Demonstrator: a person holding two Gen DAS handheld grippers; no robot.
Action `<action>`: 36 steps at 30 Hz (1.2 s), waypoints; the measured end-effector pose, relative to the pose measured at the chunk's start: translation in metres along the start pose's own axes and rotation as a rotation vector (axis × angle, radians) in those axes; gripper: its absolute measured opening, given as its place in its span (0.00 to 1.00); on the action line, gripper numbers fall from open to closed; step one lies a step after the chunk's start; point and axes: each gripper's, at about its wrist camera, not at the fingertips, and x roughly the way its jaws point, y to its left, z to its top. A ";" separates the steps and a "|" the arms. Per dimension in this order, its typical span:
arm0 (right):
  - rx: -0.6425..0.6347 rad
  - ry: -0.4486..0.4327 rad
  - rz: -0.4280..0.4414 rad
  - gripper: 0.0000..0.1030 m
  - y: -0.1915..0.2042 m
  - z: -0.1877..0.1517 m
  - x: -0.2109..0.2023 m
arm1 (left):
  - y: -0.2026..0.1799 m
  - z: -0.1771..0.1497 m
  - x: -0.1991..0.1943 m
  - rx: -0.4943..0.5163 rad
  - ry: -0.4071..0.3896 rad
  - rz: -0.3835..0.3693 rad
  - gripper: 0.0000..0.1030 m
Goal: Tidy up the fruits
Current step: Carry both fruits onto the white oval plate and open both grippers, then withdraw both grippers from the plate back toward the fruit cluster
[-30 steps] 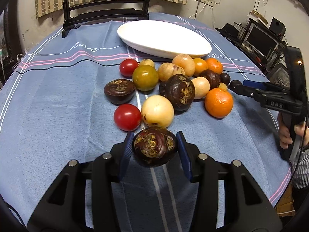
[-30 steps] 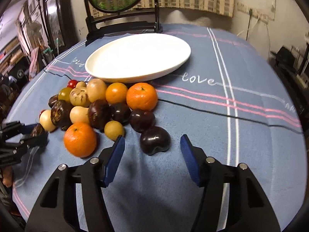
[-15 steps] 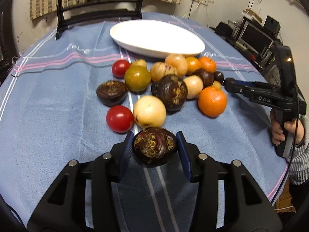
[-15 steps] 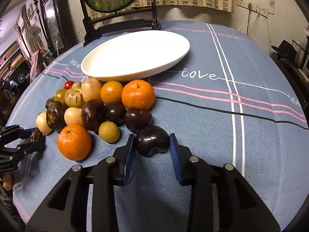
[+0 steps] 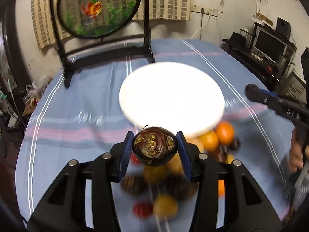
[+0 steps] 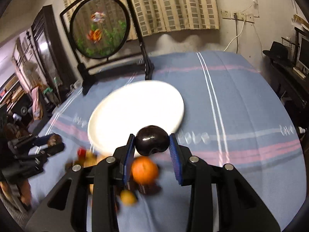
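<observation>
Both tongs, left (image 5: 154, 150) gripping patterned fruit (image 5: 154, 147), right (image 6: 151, 147) gripping dark plum (image 6: 151, 140), have risen; release low over plate (image 5: 171, 96).

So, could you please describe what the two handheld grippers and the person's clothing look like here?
Both grippers are matte black plastic with triangular cut-outs and silver bolts. The left gripper and right gripper have ribbed blue pads on their fingers. White lettering marks the right gripper's side. A striped grey sleeve shows at the right wrist.

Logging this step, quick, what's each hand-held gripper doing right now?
Left hand-held gripper: closed on the dark patterned fruit.
Right hand-held gripper: closed on the glossy dark plum.
</observation>
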 end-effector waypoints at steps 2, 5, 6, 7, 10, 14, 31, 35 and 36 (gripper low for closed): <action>0.011 0.026 0.012 0.35 0.006 0.009 0.025 | -0.001 0.013 0.026 -0.010 0.025 -0.009 0.45; 0.007 0.068 0.006 0.35 0.015 0.008 0.058 | 0.004 0.017 0.063 -0.042 0.085 -0.030 0.45; -0.010 0.084 -0.001 0.35 0.017 0.006 0.067 | 0.006 0.017 0.071 -0.054 0.098 -0.033 0.45; -0.024 0.095 -0.013 0.35 0.018 0.005 0.073 | 0.008 0.017 0.077 -0.060 0.108 -0.039 0.45; -0.062 0.102 -0.048 0.36 0.018 0.006 0.083 | 0.009 0.017 0.088 -0.049 0.114 -0.050 0.52; -0.074 0.124 -0.061 0.42 0.017 0.011 0.093 | 0.010 0.024 0.085 -0.036 0.066 -0.048 0.65; 0.002 -0.129 -0.014 0.91 0.009 -0.025 -0.017 | 0.047 -0.034 0.015 -0.123 -0.023 0.100 0.93; -0.021 -0.113 -0.031 0.94 0.010 -0.052 -0.031 | 0.058 -0.071 0.003 -0.153 0.005 0.149 0.93; -0.014 -0.107 -0.030 0.96 0.009 -0.057 -0.034 | 0.060 -0.077 0.000 -0.160 0.004 0.149 0.94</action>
